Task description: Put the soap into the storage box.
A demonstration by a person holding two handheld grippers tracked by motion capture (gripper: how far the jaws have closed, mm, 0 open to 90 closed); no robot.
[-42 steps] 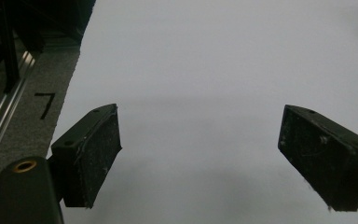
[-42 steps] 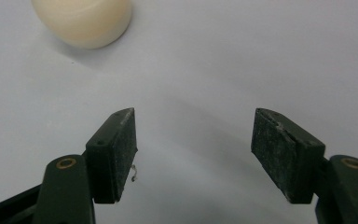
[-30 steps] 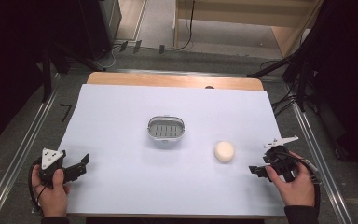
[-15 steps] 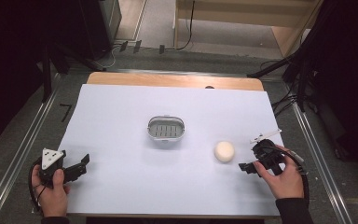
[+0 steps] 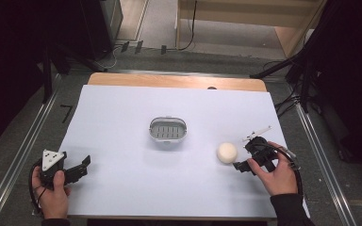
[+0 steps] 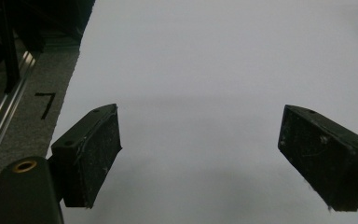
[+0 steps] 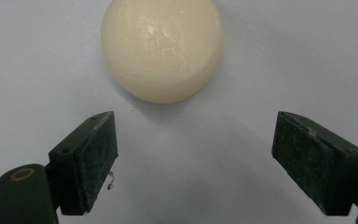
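A cream round soap bar (image 5: 227, 152) lies on the white table sheet (image 5: 122, 117), right of centre; in the right gripper view the soap bar (image 7: 162, 46) sits just ahead of the jaws. My right gripper (image 5: 242, 159) is close to its right side, open, jaws just having been opening, nothing between them (image 7: 193, 158). A small grey slotted soap dish (image 5: 168, 130) stands at the table's middle. My left gripper (image 5: 81, 168) rests at the front left, open over bare sheet (image 6: 200, 154).
The wooden table edge (image 5: 169, 81) runs along the back. Metal rails (image 5: 14, 160) flank the table on both sides. A black mark (image 6: 45, 102) lies on the grey floor beside the sheet's left edge.
My right gripper has moved left toward the soap bar and its jaws have spread wider. The left gripper has stayed in place.
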